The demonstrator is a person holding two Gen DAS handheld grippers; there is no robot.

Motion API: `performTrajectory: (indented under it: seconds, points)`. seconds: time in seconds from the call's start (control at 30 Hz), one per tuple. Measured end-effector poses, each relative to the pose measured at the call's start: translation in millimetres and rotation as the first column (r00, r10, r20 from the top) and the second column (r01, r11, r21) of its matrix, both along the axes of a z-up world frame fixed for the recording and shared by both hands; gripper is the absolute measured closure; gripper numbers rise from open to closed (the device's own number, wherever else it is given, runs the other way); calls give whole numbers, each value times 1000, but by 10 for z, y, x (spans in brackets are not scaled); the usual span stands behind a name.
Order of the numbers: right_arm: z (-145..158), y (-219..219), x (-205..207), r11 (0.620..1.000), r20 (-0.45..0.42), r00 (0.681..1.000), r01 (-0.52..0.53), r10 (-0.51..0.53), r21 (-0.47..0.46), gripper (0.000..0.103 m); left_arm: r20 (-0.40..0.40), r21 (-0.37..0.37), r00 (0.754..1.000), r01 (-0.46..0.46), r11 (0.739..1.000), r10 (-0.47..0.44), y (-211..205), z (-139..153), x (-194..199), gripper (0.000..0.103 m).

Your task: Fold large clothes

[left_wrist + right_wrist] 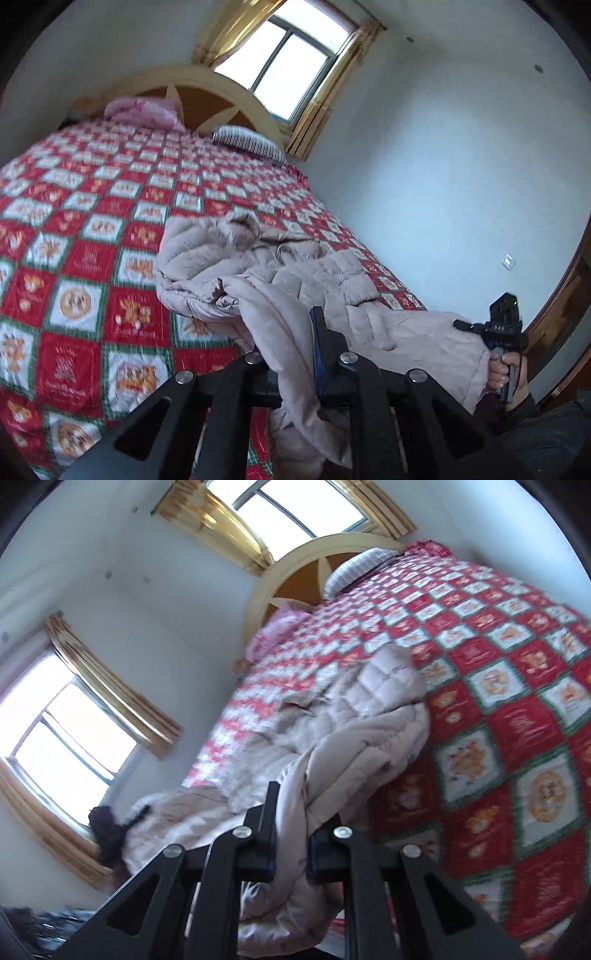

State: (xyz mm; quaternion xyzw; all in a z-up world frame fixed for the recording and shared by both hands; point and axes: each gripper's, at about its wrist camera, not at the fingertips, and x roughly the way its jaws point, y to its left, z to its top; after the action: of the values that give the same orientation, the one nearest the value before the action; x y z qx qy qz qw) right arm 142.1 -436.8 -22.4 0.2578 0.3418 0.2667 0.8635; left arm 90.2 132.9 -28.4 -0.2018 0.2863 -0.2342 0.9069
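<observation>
The bed [92,229] fills most of both views, spread with a red, white and green checkered quilt [517,709] printed with bear motifs, and it stretches away ahead of each claw toward a curved wooden headboard [221,103].

On the quilt lies the task's garment, a large beige quilted coat [229,258], crumpled in a heap ahead of both claws, with its near end hanging off the bed's edge toward them. From the left wrist, the bulk of the coat sits just ahead and slightly left of the left claw [295,373], and a long fold runs back down between its two fingers; the claw is clenched on that fold. From the right wrist, the coat rises ahead and to the left of the right claw [291,834], and a thick roll of the fabric passes between its fingers, which are closed onto it.

In the left view the right claw [495,325] shows off to the right, at the far end of the coat's hanging edge, with the person's hand [504,373] wrapped round its handle.

Beyond the coat, by the headboard, rest a pink pillow [144,112] and a striped pillow [247,142]. A window [284,62] with yellow curtains stands above the headboard.
</observation>
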Motion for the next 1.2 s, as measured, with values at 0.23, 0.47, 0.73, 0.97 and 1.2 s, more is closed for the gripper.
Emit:
performTrajectory:
  seconds: [0.23, 0.47, 0.73, 0.97, 1.2]
  points:
    - [-353, -148, 117, 995, -112, 994, 28, -17, 99, 88, 38, -93, 999, 20, 995, -16, 69, 286, -28, 94]
    - [397, -108, 107, 988, 86, 996, 7, -20, 152, 88, 165, -197, 986, 53, 979, -20, 142, 793, -139, 94]
    - [833, -137, 358, 981, 183, 982, 13, -49, 192, 89, -1, -227, 999, 40, 973, -41, 160, 518, 1029, 93]
    - [158, -178, 1796, 974, -103, 992, 96, -76, 203, 89, -317, -340, 948, -107, 934, -7, 360, -464, 2560, 89]
    - [-460, -88, 2874, 975, -297, 940, 204, -170, 87, 89, -511, -318, 858, -234, 919, 42, 545, -875, 3240, 83]
